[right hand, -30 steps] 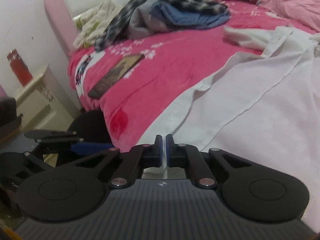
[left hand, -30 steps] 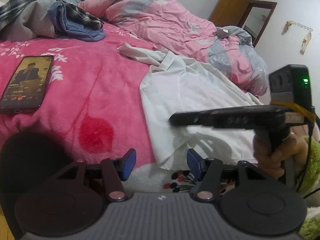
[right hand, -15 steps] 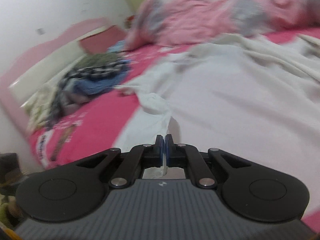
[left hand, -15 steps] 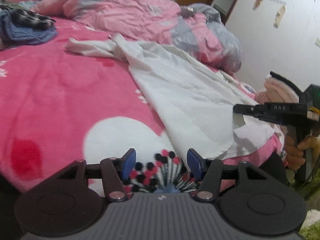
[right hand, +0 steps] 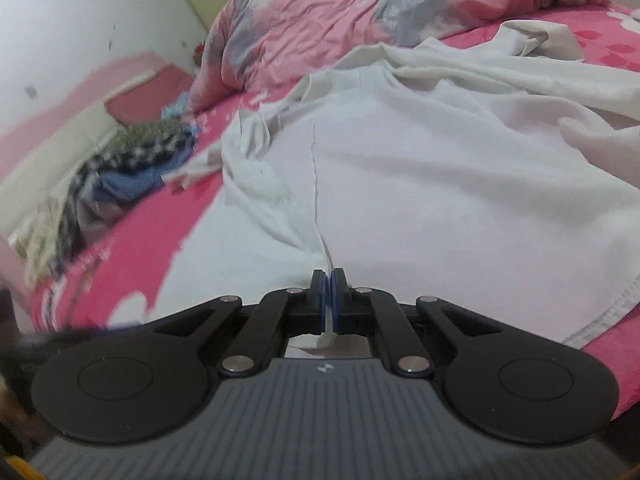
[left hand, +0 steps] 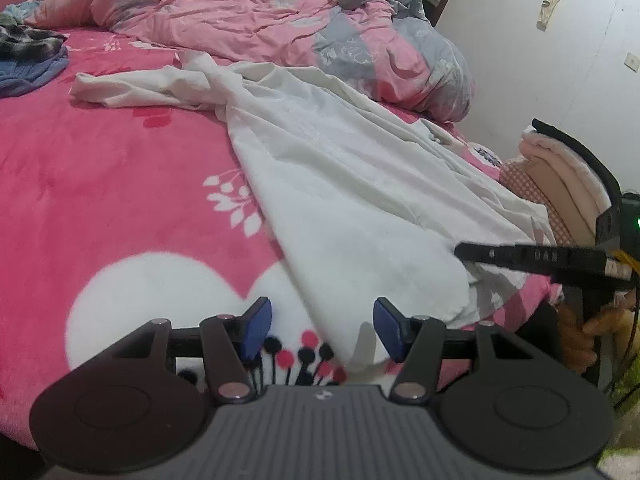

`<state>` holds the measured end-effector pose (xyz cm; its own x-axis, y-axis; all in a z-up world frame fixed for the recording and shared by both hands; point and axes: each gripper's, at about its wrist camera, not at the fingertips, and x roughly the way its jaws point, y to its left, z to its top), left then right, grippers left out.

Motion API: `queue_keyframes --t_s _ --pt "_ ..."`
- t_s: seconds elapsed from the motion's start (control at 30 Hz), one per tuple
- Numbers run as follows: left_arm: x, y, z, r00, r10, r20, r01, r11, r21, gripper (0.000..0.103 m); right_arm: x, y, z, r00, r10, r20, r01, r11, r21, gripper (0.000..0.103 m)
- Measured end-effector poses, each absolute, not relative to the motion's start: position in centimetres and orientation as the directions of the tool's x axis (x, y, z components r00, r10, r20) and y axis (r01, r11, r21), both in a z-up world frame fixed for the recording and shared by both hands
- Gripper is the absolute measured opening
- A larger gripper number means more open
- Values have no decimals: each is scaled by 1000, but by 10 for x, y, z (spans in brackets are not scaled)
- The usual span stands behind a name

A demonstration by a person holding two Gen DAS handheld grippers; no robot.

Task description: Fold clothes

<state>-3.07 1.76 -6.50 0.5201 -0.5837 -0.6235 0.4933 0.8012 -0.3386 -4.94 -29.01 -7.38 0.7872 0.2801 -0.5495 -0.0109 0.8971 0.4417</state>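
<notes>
Mostly flat, rumpled white garment (left hand: 344, 184) on pink blanket (left hand: 112, 184), hem pinched.

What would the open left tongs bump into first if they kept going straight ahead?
Probably the white garment: its near hem lies just ahead of the left tongs on the pink blanket. Depth is hard to judge.

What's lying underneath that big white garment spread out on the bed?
The white garment lies on a pink blanket with white leaf prints and a white heart shape. The blanket shows all around it; whatever sits directly beneath the cloth is covered and cannot be seen.
</notes>
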Motion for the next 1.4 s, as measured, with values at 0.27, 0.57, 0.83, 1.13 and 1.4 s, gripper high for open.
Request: queue_keyframes --t_s 0.27,0.57,0.83,1.13,1.4 --pt "-6 10 -56 570 -576 -586 518 805 -288 56 -37 -302 -29 786 300 -541 -73 913 401 15" --pt "43 7 -53 619 -570 -540 524 812 -256 55 110 -299 33 678 522 -517 -97 761 642 32" --pt "68 6 -69 584 -606 -539 564 781 -267 55 258 -238 52 557 592 -583 -141 759 636 34" --pt "64 10 -81 581 -618 -529 557 777 -295 55 372 -144 2 532 419 -735 -273 907 320 41" --pt "67 21 -80 567 -643 -514 559 759 -333 55 366 -170 9 603 494 -626 -296 868 399 1"
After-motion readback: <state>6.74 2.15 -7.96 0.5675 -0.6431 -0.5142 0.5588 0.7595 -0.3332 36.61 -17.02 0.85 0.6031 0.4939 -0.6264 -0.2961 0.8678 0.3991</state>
